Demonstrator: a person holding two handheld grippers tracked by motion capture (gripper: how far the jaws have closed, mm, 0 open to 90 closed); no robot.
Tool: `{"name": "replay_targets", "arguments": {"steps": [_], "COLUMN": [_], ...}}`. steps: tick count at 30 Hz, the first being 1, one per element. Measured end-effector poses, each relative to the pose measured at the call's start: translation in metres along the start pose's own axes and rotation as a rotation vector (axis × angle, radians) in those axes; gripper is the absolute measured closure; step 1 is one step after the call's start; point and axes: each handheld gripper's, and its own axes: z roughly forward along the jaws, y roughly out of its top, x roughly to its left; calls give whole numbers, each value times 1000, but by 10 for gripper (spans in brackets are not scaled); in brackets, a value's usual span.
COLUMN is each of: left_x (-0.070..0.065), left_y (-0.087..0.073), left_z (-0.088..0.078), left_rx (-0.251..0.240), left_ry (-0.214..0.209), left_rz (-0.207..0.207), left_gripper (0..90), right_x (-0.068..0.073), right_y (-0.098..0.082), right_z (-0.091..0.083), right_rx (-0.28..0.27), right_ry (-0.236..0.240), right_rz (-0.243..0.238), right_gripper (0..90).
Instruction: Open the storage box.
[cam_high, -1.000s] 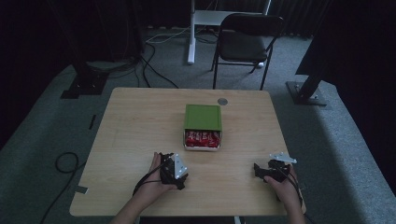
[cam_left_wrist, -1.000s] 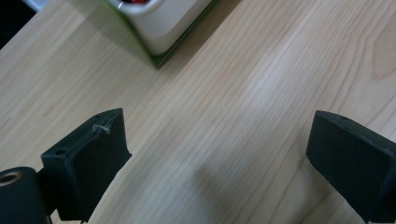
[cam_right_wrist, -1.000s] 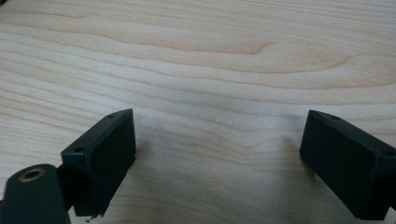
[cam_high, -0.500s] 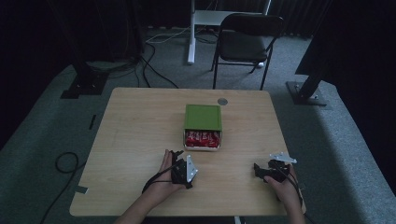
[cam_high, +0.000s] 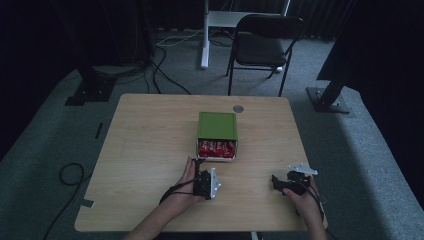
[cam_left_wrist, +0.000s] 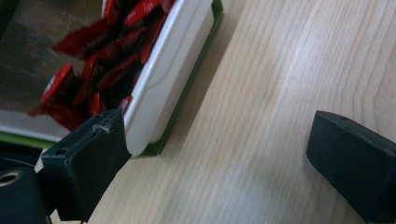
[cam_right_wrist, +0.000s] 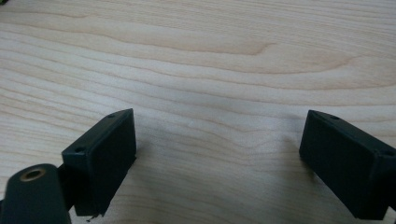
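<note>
Green-lidded white box (cam_high: 217, 136) of red-wrapped sweets (cam_high: 216, 148), lid slid back, sits mid-table on the pale wooden table (cam_high: 150, 150); left gripper (cam_high: 200, 162) just beside its near edge, jaws spread; right gripper (cam_high: 276, 183) well apart, jaws spread over bare wood

A dim studio: black curtains (cam_high: 60, 30), floor cables (cam_high: 165, 55), folding chair (cam_high: 262, 42).
</note>
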Motion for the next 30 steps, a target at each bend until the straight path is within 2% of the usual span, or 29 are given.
{"name": "replay_targets", "arguments": {"steps": [5,8,11,13,16,19,21,23,25,30], "left_x": [-1,-1,-1,-3,-2,-2,-3,-3,-2,-4], "left_y": [5,6,8,10,10,8,8,8,8,11], "left_z": [2,5,7,8,11,14,16,17,19,23], "left_rx": [-11,-1,-3,-5,-8,14,16,11,15,51], "left_ry": [29,65,72,102,105,112,122,126,138,185], "left_rz": [43,57,67,104,95,108,127,118,130,203], "left_gripper": [60,67,70,142,152,159,200,222,233,322], "right_x": [0,0,0,0,0,0,0,0,0,0], "right_y": [0,0,0,0,0,0,0,0,0,0], "right_z": [0,0,0,0,0,0,0,0,0,0], "right_rx": [0,0,-3,-4,-4,-4,-4,-4,-4,-4], "right_ry": [0,0,-4,-4,-4,-4,-4,-4,-4,-4], "right_rz": [0,0,5,5,6,5,5,5,5,6], "right_gripper": [104,105,121,120,121,121,121,121,121,120]}}
